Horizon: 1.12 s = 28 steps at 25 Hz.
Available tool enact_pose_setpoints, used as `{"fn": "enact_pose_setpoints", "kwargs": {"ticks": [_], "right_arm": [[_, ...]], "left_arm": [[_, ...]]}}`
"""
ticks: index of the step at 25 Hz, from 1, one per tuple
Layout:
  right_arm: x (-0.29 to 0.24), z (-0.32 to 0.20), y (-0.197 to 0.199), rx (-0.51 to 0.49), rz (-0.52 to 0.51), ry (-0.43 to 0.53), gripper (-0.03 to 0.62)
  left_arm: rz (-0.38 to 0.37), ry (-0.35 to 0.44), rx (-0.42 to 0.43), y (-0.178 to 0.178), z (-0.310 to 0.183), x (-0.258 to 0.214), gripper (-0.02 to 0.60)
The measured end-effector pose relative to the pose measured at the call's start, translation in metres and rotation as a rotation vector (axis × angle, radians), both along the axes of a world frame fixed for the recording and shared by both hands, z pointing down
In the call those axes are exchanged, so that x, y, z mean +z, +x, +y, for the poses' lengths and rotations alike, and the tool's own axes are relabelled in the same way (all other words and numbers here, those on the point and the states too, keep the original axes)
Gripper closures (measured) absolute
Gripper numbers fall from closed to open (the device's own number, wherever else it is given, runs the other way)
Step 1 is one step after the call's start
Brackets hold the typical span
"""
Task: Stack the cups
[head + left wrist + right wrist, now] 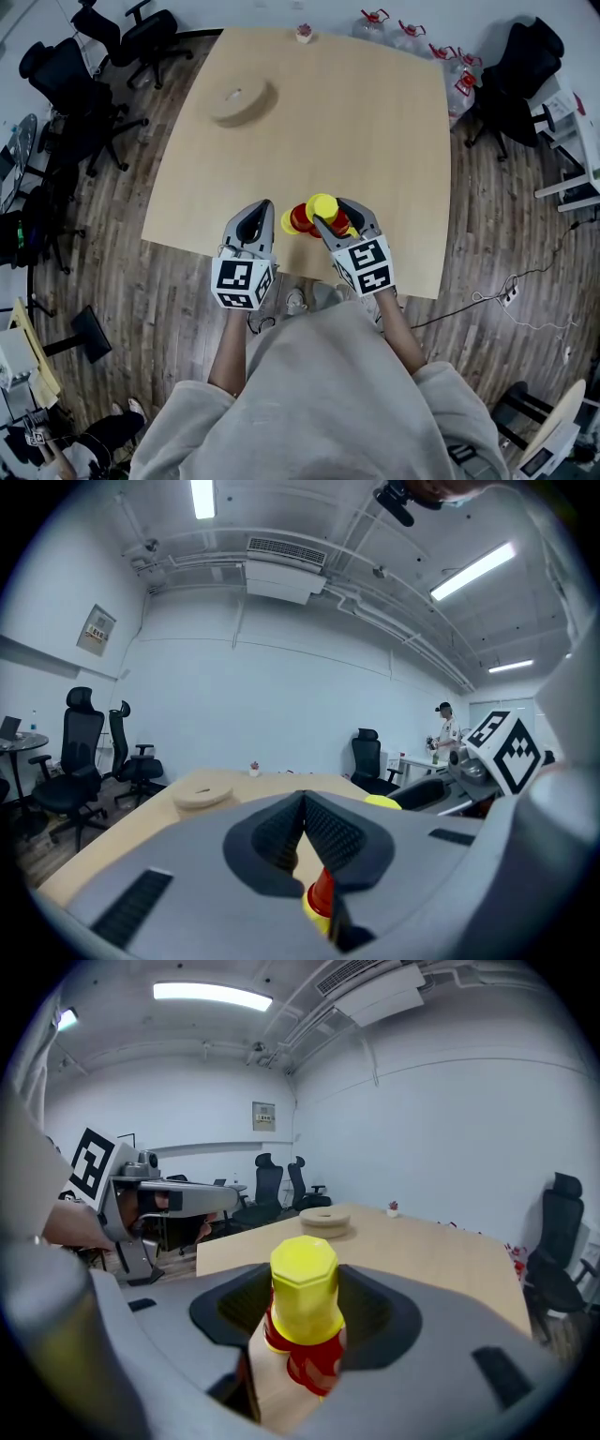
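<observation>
The stack of cups (322,208), a yellow one capping red ones, sits near the six o'clock edge of the table (375,141), clasped between the jaws of my right gripper (301,1321). More red and yellow cups (294,220) stand just at its nine o'clock. My left gripper (305,803) hangs at eight o'clock, jaws pressed together and empty. A wooden disc (242,101) lies toward eleven.

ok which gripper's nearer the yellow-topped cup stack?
Right. The right gripper has the cup stack between its fingers; the left gripper sits beside it, fingers together.
</observation>
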State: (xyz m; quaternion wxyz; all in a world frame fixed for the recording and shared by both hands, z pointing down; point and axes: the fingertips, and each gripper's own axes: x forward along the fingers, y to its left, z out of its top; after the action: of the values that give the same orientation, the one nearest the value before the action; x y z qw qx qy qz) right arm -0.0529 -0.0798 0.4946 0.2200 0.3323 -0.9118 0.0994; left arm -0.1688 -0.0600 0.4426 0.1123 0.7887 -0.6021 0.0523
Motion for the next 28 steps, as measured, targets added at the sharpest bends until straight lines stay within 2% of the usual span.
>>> {"fn": "enact_pose_setpoints", "kwargs": {"ticks": [17,21,28], "right_arm": [[0.013,0.003,-0.001,0.017,0.025,-0.013,0.364],[0.009,0.004,-0.001,0.012,0.005,-0.01,0.322],[-0.007,0.005,0.007,0.018,-0.056,0.031,0.324]], "left_arm": [[0.011,-0.002,-0.006,-0.005,0.001,0.004,0.569],[0.01,-0.003,-0.003,-0.004,-0.001,0.003,0.569],[0.004,-0.007,0.008,-0.001,-0.003,0.004,0.569]]}}
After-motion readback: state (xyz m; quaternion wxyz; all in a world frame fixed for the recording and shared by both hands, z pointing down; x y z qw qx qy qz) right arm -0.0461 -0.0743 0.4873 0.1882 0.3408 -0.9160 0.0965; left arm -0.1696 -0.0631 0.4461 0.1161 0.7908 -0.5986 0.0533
